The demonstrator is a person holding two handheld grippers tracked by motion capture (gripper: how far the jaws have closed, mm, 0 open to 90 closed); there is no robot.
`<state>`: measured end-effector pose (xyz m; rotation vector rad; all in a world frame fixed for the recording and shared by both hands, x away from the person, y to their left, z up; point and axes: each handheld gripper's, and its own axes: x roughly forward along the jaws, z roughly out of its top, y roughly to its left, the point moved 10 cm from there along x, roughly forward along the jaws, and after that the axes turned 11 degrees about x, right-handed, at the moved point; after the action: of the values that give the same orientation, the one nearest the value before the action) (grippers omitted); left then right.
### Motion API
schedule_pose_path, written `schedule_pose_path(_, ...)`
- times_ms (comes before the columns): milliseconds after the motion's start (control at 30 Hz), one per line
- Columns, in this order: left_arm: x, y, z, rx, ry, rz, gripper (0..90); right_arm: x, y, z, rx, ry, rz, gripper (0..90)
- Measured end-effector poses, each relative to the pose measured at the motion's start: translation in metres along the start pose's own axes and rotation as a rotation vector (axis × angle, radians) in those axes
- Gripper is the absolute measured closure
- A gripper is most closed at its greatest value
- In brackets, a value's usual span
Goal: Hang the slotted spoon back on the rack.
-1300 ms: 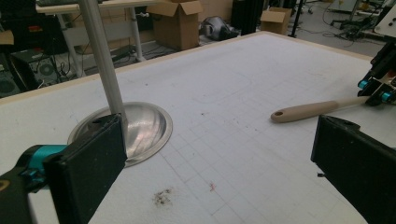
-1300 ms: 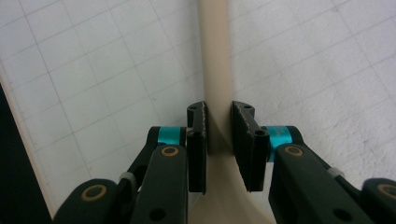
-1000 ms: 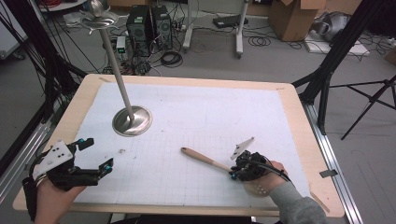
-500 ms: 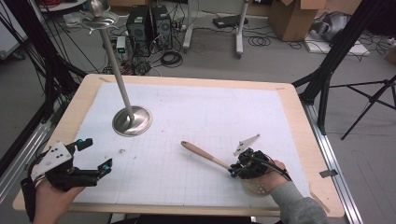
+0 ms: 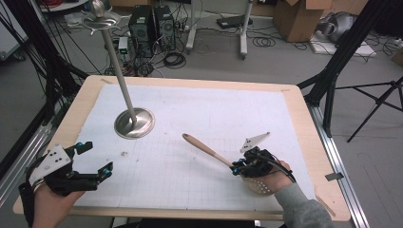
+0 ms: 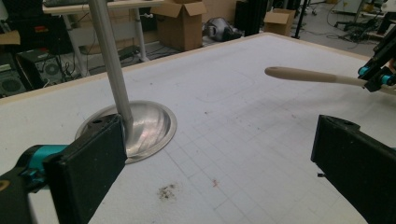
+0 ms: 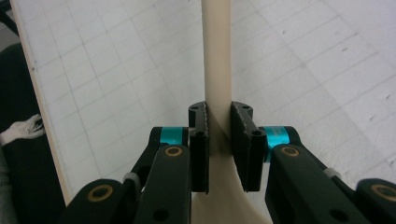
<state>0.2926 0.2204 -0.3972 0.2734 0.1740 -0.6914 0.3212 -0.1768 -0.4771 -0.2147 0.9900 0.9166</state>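
So: my right claw point(image 7: 219, 133) is pinching the neck of a cream slotted spoon point(image 5: 223, 159), right where the handle widens toward the head. Jaws sit flat on both sides of the handle point(image 7: 217, 51), which runs straight out ahead of the claw and a bit upward; the perforated head point(image 5: 259, 184) sits behind the jaws, under my hand. In the left gripper view the handle tip point(image 6: 280, 72) looks clear of the mat.

Handling guess: light, rigid, plastic or wood, can't tell which. Smooth rounded shaft, so it may twist in a flat pinch. Grip near the head leaves a long lever ahead, so swing slowly.

My left claw point(image 5: 94, 160) is spread wide, holding nothing, well off to the side of the spoon. Ahead of it stands a metal stand point(image 6: 126, 123): round base, slim upright pole.

Surface: white gridded mat point(image 5: 204, 114) on a wood-edged table point(image 5: 304, 118), flat, a few crumbs or stains. Room beyond is cluttered: cardboard boxes point(image 5: 299, 16), cables, tripod legs.
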Motion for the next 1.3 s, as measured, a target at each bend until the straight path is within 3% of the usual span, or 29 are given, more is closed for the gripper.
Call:
schedule_pose_path(600, -0.003, 0.001, -0.001, -0.006, -0.003, 0.008, 3.7, -0.014, 0.012, 0.040, 0.001, -0.148, 0.062, 78.4)
schedule_pose_path(1300, -0.015, 0.002, -0.006, -0.017, 0.005, 0.031, 3.7, -0.027, 0.029, 0.088, -0.028, -0.255, 0.093, 78.3)
